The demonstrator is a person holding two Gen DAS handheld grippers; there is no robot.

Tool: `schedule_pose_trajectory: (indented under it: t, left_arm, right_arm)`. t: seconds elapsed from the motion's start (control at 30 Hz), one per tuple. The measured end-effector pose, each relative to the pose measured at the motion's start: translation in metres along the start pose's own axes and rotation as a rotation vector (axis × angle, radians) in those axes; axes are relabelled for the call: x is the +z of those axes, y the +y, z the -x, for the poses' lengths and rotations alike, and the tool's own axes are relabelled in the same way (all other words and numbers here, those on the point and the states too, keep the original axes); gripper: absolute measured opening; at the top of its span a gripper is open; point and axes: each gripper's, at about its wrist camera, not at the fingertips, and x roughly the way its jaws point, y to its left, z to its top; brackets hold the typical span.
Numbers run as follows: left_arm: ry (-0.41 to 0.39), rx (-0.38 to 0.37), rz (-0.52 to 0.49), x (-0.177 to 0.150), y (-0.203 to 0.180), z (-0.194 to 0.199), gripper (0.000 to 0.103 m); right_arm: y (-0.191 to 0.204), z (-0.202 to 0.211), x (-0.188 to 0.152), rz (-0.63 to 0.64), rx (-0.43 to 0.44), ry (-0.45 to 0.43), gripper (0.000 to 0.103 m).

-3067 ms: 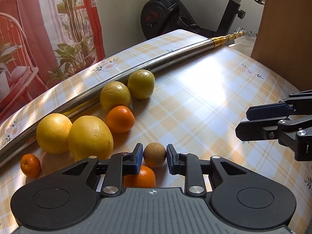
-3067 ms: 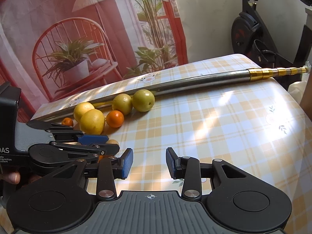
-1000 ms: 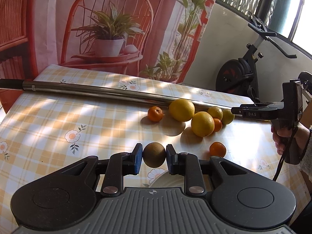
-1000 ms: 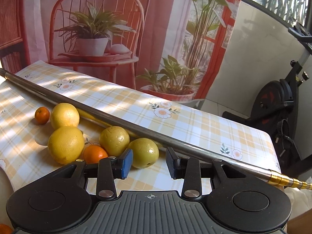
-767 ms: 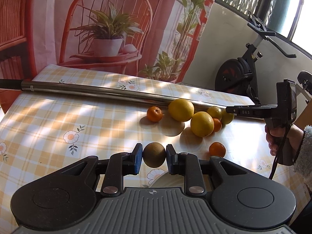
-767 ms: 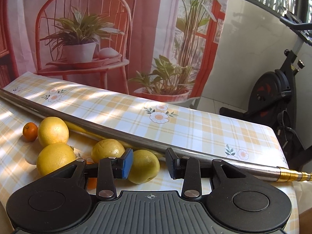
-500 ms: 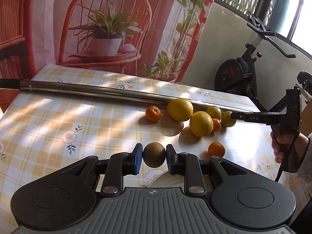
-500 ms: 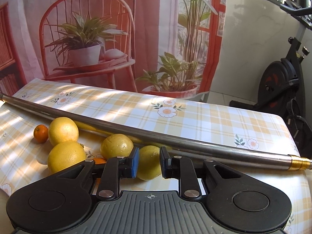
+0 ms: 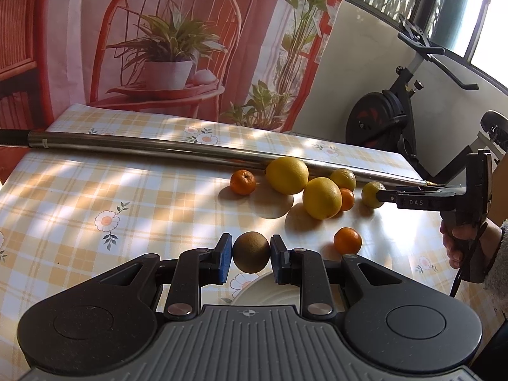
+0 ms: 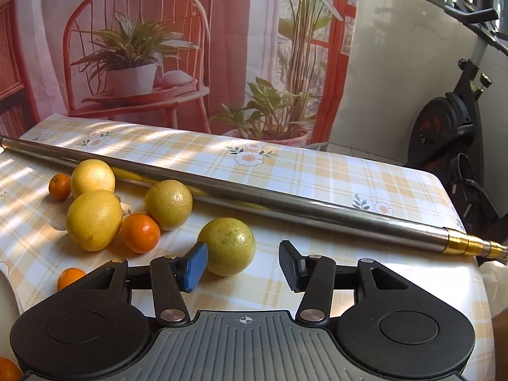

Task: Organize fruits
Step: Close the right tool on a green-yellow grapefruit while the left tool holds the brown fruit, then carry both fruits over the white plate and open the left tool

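Bench (image 9: 152,197): yellow-checked flowered cloth, sunlit; metal pole (image 9: 158,150) along far edge, fruits (image 9: 321,197) beside it. Left hand-held gripper (image 9: 250,255) clamps kiwi (image 9: 250,251); right hand-held gripper (image 10: 243,266) spread around green citrus (image 10: 227,246). Exercise bike (image 9: 390,120) behind.

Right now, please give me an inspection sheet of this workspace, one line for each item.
Surface: table with a yellow checked floral cloth, sun patches.
Job's things: brown fruit above a white plate; greenish fruit, two big yellow fruits and small oranges on the cloth.
Clutter: long metal pole across the table.
Grippers: left hand-held gripper shut on the brown fruit; right hand-held gripper open, greenish fruit between its fingers.
Cables: one black cable under the right hand.
Surroundings: printed curtain, exercise bike.
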Motion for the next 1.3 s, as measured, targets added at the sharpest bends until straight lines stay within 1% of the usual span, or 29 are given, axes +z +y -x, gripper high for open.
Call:
schedule_pose_trajectory:
  t: [0.13, 0.23, 0.4, 0.43, 0.47, 0.63, 0.77, 0.87, 1.13, 1.3]
  left_arm:
    - [0.007, 0.0, -0.004, 0.0, -0.001, -0.001, 0.027]
    - [0.007, -0.002, -0.004, 0.0, -0.001, -0.001, 0.027]
    - [0.011, -0.008, -0.004, -0.001, -0.002, 0.0, 0.027]
    - [0.013, -0.009, -0.004, -0.002, -0.002, -0.001, 0.027]
    - [0.014, -0.01, -0.007, -0.002, -0.003, -0.001, 0.027]
    - [0.01, -0.029, -0.015, -0.005, -0.006, 0.005, 0.027]
    - [0.004, -0.041, -0.02, -0.007, -0.008, 0.011, 0.027]
    - [0.009, -0.047, -0.028, -0.012, -0.009, 0.013, 0.027]
    - [0.029, -0.063, -0.028, -0.023, -0.007, 0.021, 0.027]
    - [0.039, -0.081, -0.036, -0.029, -0.01, 0.025, 0.027]
  right_arm:
    - [0.0, -0.008, 0.005, -0.024, 0.03, -0.006, 0.05]
    - [0.006, -0.017, 0.01, -0.023, 0.048, 0.011, 0.05]
    - [0.01, -0.028, 0.012, -0.048, 0.052, 0.044, 0.048]
    - [0.011, -0.028, 0.011, -0.046, 0.057, 0.051, 0.044]
    - [0.012, -0.028, 0.009, -0.04, 0.056, 0.056, 0.044]
    - [0.015, -0.022, 0.002, -0.03, 0.042, 0.045, 0.043]
    - [0.02, -0.009, -0.006, -0.043, 0.042, 0.047, 0.043]
    - [0.025, 0.01, -0.013, -0.079, 0.061, 0.04, 0.043]
    - [0.058, 0.072, -0.038, -0.105, 0.139, -0.015, 0.043]
    - [0.081, 0.101, -0.05, -0.109, 0.173, -0.043, 0.043]
